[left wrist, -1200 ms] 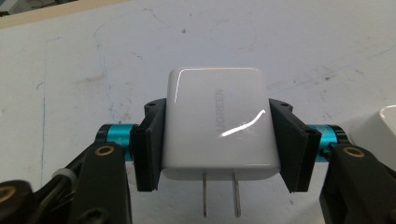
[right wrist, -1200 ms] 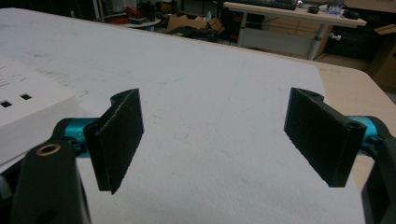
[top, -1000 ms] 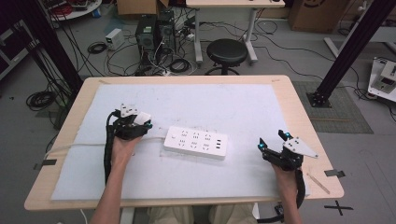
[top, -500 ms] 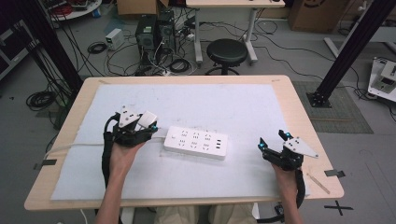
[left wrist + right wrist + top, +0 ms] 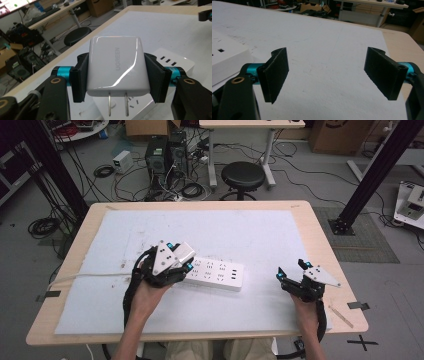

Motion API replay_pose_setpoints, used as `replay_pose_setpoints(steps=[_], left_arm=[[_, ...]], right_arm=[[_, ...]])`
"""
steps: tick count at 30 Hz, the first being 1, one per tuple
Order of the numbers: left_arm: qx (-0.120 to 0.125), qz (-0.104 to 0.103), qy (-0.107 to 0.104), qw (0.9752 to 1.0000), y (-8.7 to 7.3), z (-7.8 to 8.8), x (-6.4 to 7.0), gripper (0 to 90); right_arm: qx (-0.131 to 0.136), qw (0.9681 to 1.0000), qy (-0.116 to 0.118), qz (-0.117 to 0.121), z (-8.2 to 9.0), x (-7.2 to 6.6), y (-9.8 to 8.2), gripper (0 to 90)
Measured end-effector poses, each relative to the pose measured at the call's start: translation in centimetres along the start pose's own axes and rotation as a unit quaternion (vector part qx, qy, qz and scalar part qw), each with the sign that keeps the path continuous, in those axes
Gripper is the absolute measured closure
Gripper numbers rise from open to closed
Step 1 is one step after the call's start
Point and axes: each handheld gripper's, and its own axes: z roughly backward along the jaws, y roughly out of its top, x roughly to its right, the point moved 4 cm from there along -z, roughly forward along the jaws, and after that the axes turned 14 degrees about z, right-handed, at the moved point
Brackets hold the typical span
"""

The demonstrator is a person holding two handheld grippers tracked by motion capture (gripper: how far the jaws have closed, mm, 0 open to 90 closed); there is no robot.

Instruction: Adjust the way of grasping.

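Item: charger (image 5: 116, 66), left gripper (image 5: 186, 264) pinching it, prongs down. Strip (image 5: 215, 273) at its 3 o'clock; keep prongs square over slots. Right gripper (image 5: 328, 75) spread, idling.

Left gripper (image 5: 184, 260) clamped, right gripper (image 5: 290, 270) wide apart

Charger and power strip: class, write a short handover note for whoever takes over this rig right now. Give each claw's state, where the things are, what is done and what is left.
Left claw: shut on the white charger, pads on its two sides, the two prongs bare and pointing toward the power strip.
Right claw: open, nothing between its pads, held over the white mat right of the strip.
Power strip: flat on the mat mid-table, its cord running off to the left; no plug in any socket seen.
Done: charger picked up and brought over the strip's left end.
Left: probably line the prongs up with a socket and push in; the right claw could steady the strip.
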Motion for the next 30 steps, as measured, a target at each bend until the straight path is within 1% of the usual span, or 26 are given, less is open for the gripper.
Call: replay_pose_setpoints(steps=[1, 2, 3, 5, 6, 7, 8, 9, 10, 13, 14, 15, 16, 17, 18, 19, 20, 21, 23, 24, 25, 26, 27, 28, 29, 30], left_arm=[[-0.001, -0.039, -0.01, 0.9992, 0.5, -0.7, 1.6, 42.4], [0.001, -0.048, -0.013, 0.9988, 0.6, -0.9, 1.9, 42.4], [0.001, -0.048, -0.013, 0.9988, 0.6, -0.9, 1.9, 42.4], [0.001, -0.069, -0.015, 0.9975, 0.7, -1.2, 2.4, 42.4], [0.001, -0.069, -0.015, 0.9975, 0.7, -1.2, 2.4, 42.4], [0.001, -0.087, -0.017, 0.9961, 0.8, -1.4, 2.8, 42.4], [0.001, -0.087, -0.017, 0.9961, 0.8, -1.4, 2.8, 42.4], [0.001, -0.087, -0.017, 0.9961, 0.8, -1.4, 2.8, 42.4], [0.01, -0.131, -0.019, 0.9912, 1.0, -1.6, 3.5, 42.4], [0.015, -0.14, -0.017, 0.9899, 1.0, -1.6, 3.6, 42.4], [0.024, -0.162, -0.014, 0.9864, 1.1, -1.6, 3.9, 42.4], [0.029, -0.168, -0.015, 0.9852, 1.1, -1.5, 4.0, 42.4], [0.035, -0.178, -0.015, 0.9834, 1.1, -1.5, 4.1, 42.4], [0.035, -0.178, -0.015, 0.9834, 1.1, -1.5, 4.1, 42.4], [0.048, -0.196, -0.013, 0.9793, 1.2, -1.5, 4.3, 42.4], [0.055, -0.201, -0.012, 0.978, 1.2, -1.4, 4.4, 42.4], [0.055, -0.201, -0.012, 0.978, 1.2, -1.4, 4.4, 42.4], [0.069, -0.217, -0.012, 0.9737, 1.3, -1.3, 4.8, 42.4], [0.076, -0.232, -0.01, 0.9696, 1.3, -1.3, 5.0, 42.4], [0.081, -0.242, -0.009, 0.9669, 1.3, -1.3, 5.1, 42.4], [0.081, -0.242, -0.009, 0.9669, 1.3, -1.3, 5.1, 42.4], [0.081, -0.242, -0.009, 0.9669, 1.3, -1.3, 5.1, 42.4], [0.095, -0.283, -0.006, 0.9543, 1.3, -1.2, 5.6, 42.4], [0.095, -0.283, -0.006, 0.9543, 1.3, -1.2, 5.6, 42.4], [0.103, -0.292, -0.008, 0.9509, 1.3, -1.2, 5.8, 42.4], [0.11, -0.298, -0.008, 0.9483, 1.2, -1.2, 5.9, 42.4]], right_arm=[[-0.007, 0.9999, 0.011, -0.004, -0.1, 0.1, 0.0, 20.2], [-0.01, 0.9998, 0.016, -0.001, -0.2, 0.1, 0.0, 20.3], [-0.01, 0.9998, 0.016, -0.001, -0.2, 0.1, 0.0, 20.3], [-0.017, 0.9993, 0.032, 0.002, -0.4, 0.0, 0.1, 20.5], [-0.017, 0.9993, 0.032, 0.002, -0.4, 0.0, 0.1, 20.5], [-0.022, 0.9988, 0.042, -0.007, -0.5, 0.0, 0.1, 20.5], [-0.022, 0.9988, 0.042, -0.007, -0.5, 0.0, 0.1, 20.5], [-0.024, 0.9981, 0.056, -0.013, -0.5, 0.0, 0.4, 20.5], [-0.004, 0.9969, 0.076, -0.021, -0.2, -0.1, 1.7, 20.5], [0.004, 0.996, 0.086, -0.025, -0.1, -0.1, 2.2, 20.5], [0.013, 0.9949, 0.096, -0.03, 0.1, -0.1, 2.8, 20.5], [0.038, 0.9893, 0.136, -0.035, 0.3, -0.3, 4.7, 20.5], [0.038, 0.9893, 0.136, -0.035, 0.3, -0.3, 4.7, 20.5], [0.038, 0.9893, 0.136, -0.035, 0.3, -0.3, 4.7, 20.5], [0.056, 0.9775, 0.201, -0.032, 0.6, -1.0, 6.7, 20.4], [0.056, 0.9775, 0.201, -0.032, 0.6, -1.0, 6.7, 20.4], [0.056, 0.9775, 0.201, -0.032, 0.6, -1.0, 6.7, 20.4], [0.062, 0.9648, 0.254, -0.029, 0.7, -1.8, 8.0, 20.5], [0.062, 0.9577, 0.279, -0.032, 0.8, -2.3, 8.7, 20.4], [0.064, 0.9531, 0.294, -0.035, 0.8, -2.6, 9.1, 20.4], [0.064, 0.9531, 0.294, -0.035, 0.8, -2.6, 9.1, 20.4], [0.068, 0.9471, 0.312, -0.037, 0.8, -2.8, 9.4, 20.4], [0.068, 0.9311, 0.355, -0.05, 0.9, -3.4, 10.2, 20.4], [0.069, 0.9262, 0.367, -0.051, 0.9, -3.5, 10.5, 20.5], [0.069, 0.9262, 0.367, -0.051, 0.9, -3.5, 10.5, 20.5], [0.069, 0.9213, 0.379, -0.053, 1.0, -3.7, 10.7, 20.4]])
